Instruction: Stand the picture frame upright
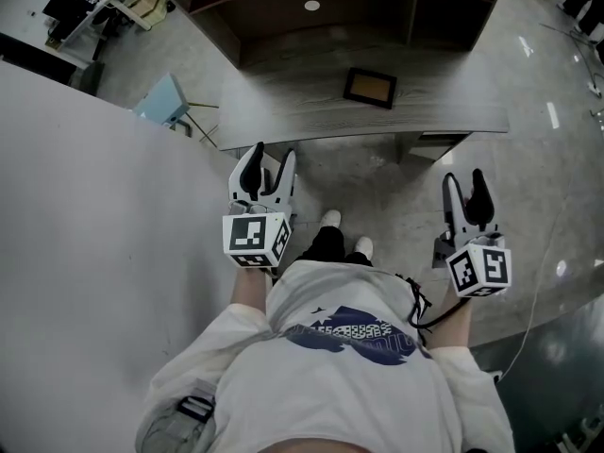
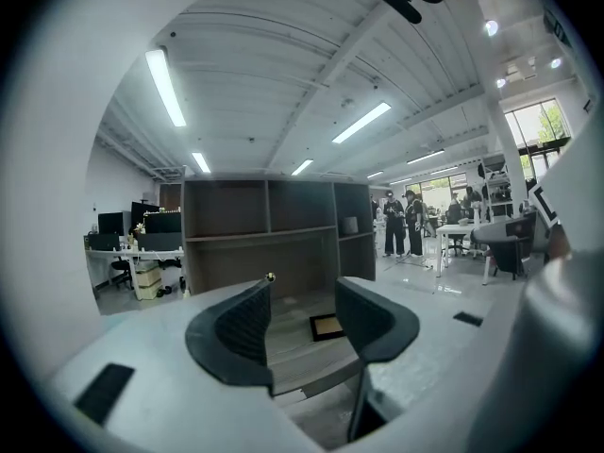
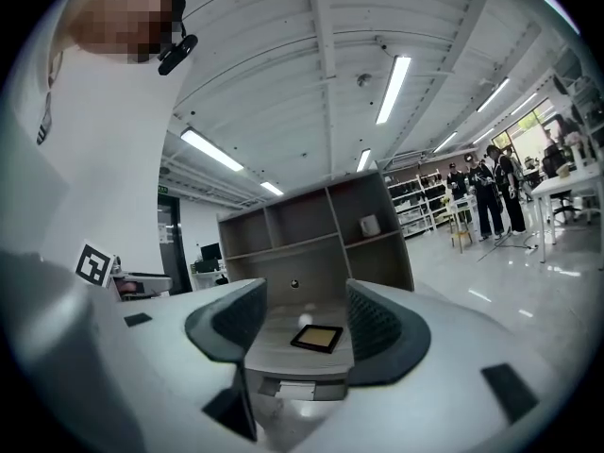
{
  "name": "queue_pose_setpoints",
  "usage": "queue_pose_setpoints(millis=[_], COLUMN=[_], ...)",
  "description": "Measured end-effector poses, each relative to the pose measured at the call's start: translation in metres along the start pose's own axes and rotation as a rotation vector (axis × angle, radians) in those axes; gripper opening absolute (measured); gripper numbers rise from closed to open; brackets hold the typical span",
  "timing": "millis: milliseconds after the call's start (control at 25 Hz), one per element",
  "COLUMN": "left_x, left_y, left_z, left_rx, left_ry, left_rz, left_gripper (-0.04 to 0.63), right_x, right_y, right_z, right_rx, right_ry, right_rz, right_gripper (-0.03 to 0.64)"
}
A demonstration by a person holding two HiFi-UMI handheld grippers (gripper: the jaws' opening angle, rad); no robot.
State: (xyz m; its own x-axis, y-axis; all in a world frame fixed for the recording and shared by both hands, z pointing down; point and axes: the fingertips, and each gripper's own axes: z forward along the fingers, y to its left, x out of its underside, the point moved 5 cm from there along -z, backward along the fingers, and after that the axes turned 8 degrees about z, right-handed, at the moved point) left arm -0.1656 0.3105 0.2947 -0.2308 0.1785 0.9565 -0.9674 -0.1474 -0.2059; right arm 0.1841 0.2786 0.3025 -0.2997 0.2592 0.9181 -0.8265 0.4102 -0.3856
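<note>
The grey polished floor (image 1: pixel 528 159) takes up most of the head view. Across the upper middle runs the long grey desk (image 1: pixel 283 111), and a dark shelf unit (image 1: pixel 377 8) rises along its back edge at the very top of the frame. At bottom centre is the person (image 1: pixel 349 366), in a white shirt, standing back from the desk with both feet on the floor.

The left gripper (image 1: pixel 272 159) is up at centre left. Its jaws are spread and there's nothing between them; its own view looks straight through the gap to the desk. Over at centre right, the right gripper (image 1: pixel 464 182) is the same: jaws wide apart and empty.

And there's the picture frame (image 1: pixel 369 87), upper centre, lying flat on the desk just in front of the shelf unit. It has a dark border and a tan middle, face up. Both grippers are well apart from it. In each gripper view the frame sits low in the centre, seen through the open gap.
</note>
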Motion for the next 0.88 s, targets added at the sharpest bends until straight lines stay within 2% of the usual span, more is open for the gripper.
queue_pose_setpoints(millis=[200, 440, 880], left_x=[-0.004, -0.001, -0.016], left_y=[0.005, 0.012, 0.069], left_z=[0.015, 0.053, 0.136], left_rx=[0.000, 0.078, 0.165], left_ry=[-0.009, -0.016, -0.079], left_rz=[-0.001, -0.002, -0.041], left_gripper=[0.198, 0.198, 0.198], right_x=[-0.004, -0.009, -0.023], right_y=[0.001, 0.005, 0.030], right_z=[0.013, 0.031, 0.112], right_rx=[0.004, 0.054, 0.123], right_ry=[0.004, -0.013, -0.042], right_rz=[-0.013, -0.033, -0.072], right_gripper=[0.242, 0.242, 0.242])
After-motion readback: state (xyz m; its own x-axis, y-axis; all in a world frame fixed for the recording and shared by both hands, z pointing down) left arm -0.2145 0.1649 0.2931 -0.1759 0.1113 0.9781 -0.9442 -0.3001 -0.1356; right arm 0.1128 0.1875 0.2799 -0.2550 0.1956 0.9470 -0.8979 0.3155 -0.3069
